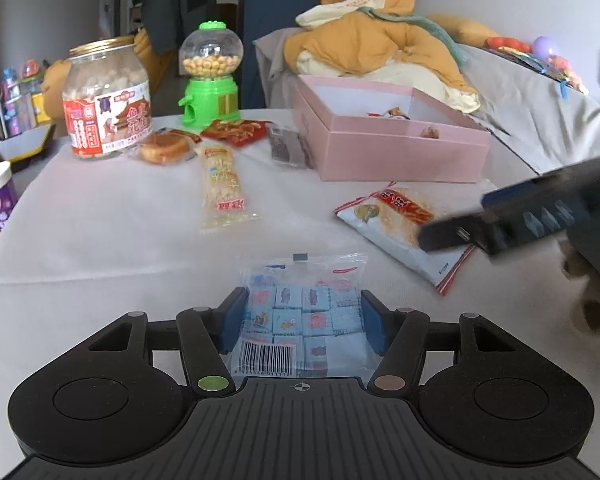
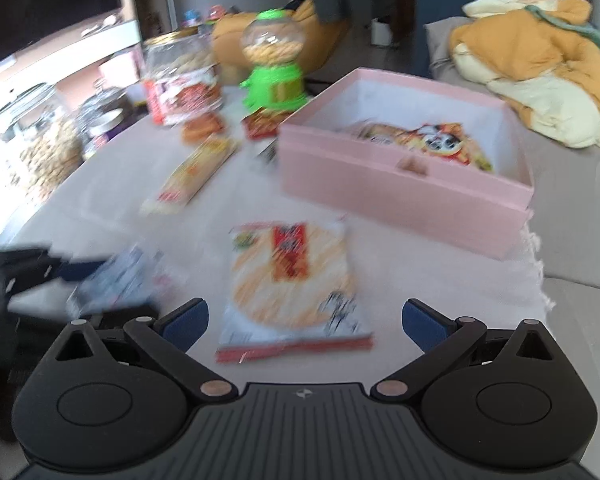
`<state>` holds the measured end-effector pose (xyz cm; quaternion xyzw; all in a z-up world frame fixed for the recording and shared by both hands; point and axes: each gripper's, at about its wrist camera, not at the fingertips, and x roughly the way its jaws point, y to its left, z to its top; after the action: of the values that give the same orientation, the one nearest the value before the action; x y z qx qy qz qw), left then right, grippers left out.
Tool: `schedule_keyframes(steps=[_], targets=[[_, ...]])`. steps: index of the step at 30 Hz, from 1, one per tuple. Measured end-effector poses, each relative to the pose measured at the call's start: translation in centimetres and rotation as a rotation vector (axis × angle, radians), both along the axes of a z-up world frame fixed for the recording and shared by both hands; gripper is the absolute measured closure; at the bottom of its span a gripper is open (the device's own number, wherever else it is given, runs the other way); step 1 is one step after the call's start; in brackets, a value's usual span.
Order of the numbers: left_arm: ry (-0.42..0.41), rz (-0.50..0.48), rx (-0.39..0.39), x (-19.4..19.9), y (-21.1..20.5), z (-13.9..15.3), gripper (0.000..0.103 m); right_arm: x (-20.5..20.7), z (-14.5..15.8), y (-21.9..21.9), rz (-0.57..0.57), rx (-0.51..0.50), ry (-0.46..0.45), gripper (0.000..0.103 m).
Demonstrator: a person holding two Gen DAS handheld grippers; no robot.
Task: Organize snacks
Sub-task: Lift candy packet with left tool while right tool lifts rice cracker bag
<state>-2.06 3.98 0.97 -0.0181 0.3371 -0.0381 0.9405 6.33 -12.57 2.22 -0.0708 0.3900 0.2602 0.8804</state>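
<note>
My left gripper (image 1: 303, 318) has its blue pads against both sides of a clear bag of blue wrapped candies (image 1: 305, 312) on the white tablecloth. My right gripper (image 2: 305, 320) is open and hovers over a rice cracker packet (image 2: 294, 276), which also shows in the left wrist view (image 1: 396, 222). The right gripper shows in the left wrist view (image 1: 500, 224). A pink open box (image 1: 392, 136) stands behind and holds a snack packet (image 2: 424, 142). The right wrist view is blurred.
On the table (image 1: 100, 232) lie a long cracker pack (image 1: 222, 182), a round pastry (image 1: 164, 148), a red packet (image 1: 238, 131) and a dark packet (image 1: 288, 147). A large snack jar (image 1: 106, 98) and a green candy dispenser (image 1: 210, 76) stand behind. A sofa with orange bedding (image 1: 380, 40) lies beyond.
</note>
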Motion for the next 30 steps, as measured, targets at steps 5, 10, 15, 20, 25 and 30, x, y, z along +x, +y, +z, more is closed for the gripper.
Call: schedule_keyframes(steps=[5, 10, 15, 20, 25, 30], targets=[[-0.009, -0.001, 0.027, -0.2, -0.5, -0.2, 0.037, 3.6, -1.3, 0.9, -0.114, 0.081, 0.173, 0.000], [-0.012, -0.002, 0.062, -0.1, -1.0, -0.3, 0.037, 3.5, -1.4, 2.8, -0.095, 0.117, 0.215, 0.000], [-0.013, -0.005, 0.042, -0.1, -0.7, -0.4, 0.037, 3.8, -1.7, 6.2, -0.170, -0.083, 0.158, 0.003], [-0.013, -0.005, 0.042, -0.1, -0.7, -0.4, 0.037, 1.8, -1.1, 5.5, -0.145, -0.129, 0.101, 0.027], [-0.012, -0.004, 0.060, -0.1, -0.9, -0.4, 0.036, -0.6, -0.5, 2.4, -0.152, -0.170, 0.054, 0.027], [-0.009, -0.004, 0.078, 0.0, -1.2, -0.5, 0.036, -1.0, -0.3, -1.2, -0.198, -0.099, 0.094, 0.027]])
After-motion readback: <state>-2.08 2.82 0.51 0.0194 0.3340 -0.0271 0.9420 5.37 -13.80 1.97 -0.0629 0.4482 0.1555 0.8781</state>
